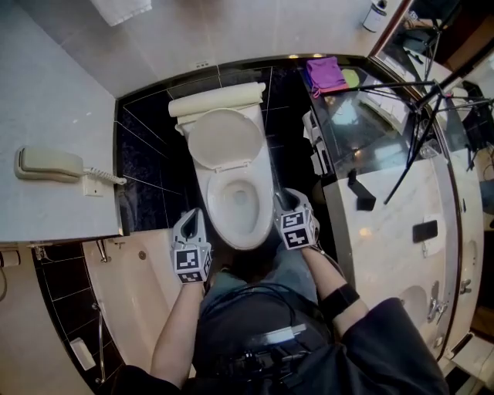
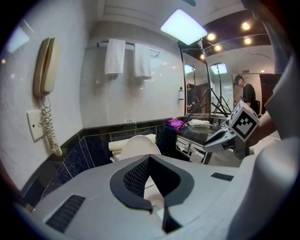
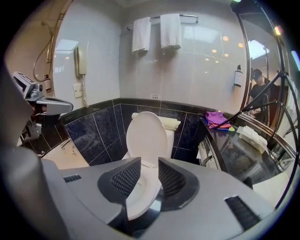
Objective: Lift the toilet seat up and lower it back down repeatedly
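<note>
The toilet seat (image 1: 244,241) lies flat on the bowl, and the lid (image 1: 226,139) stands up against the tank (image 1: 218,100). Your right gripper (image 1: 287,202) is just beside the bowl's right side. Its fingers are apart, and the seat's front rim shows in the gap, unpressed. Your left gripper (image 1: 192,217) is near the bowl's left front, its fingers together on nothing.

Toilet (image 2: 137,146) mostly hidden behind left claw (image 2: 149,161); towel (image 1: 122,9) cut off by top edge; distant person (image 2: 244,91) too small.
</note>
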A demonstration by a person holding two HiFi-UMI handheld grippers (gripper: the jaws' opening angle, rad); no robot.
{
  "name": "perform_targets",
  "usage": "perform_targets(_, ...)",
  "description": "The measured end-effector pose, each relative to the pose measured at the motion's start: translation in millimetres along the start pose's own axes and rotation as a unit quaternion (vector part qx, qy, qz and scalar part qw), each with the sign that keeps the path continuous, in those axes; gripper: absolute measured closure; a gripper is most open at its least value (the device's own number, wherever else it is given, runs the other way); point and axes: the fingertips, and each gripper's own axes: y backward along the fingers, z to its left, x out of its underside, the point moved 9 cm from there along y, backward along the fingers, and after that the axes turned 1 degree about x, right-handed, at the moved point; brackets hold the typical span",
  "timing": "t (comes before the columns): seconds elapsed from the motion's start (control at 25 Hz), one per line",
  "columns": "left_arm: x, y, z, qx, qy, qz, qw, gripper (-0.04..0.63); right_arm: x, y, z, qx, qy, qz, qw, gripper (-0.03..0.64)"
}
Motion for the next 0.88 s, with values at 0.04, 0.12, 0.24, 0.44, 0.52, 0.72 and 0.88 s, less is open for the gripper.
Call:
perform_targets(0.04,7,-4,-1,0.003,0.001,0.003,1.0000,0.595,10,-5,1,-0.003,-0.008,0.010,1.000,0.460)
perform_targets(0.12,20,-12,-3,0.010,0.005,0.012,0.9999,0.595,33,-17,4,-0.011,-0.024,0.031,0.999,0.431)
perform_targets(0.24,42,-26,-5,0.015,0.006,0.018,0.9997,0.595,72,-39,12,-0.021,-0.040,0.060,0.997,0.399)
perform_targets(0.44,93,-48,-3,0.010,0.005,0.026,0.9996,0.595,149,-82,25,-0.032,-0.109,0.112,0.987,0.389)
perform_targets(0.52,113,-55,-5,0.013,0.006,0.031,0.9994,0.595,186,-99,29,-0.038,-0.162,0.129,0.978,0.390)
perform_targets(0.72,159,-79,-3,0.015,-0.001,0.026,0.9995,0.595,270,-145,44,-0.040,-0.282,0.156,0.946,0.390)
perform_targets(0.88,193,-96,2,0.015,-0.006,0.036,0.9992,0.595,325,-173,63,-0.040,-0.336,0.177,0.924,0.390)
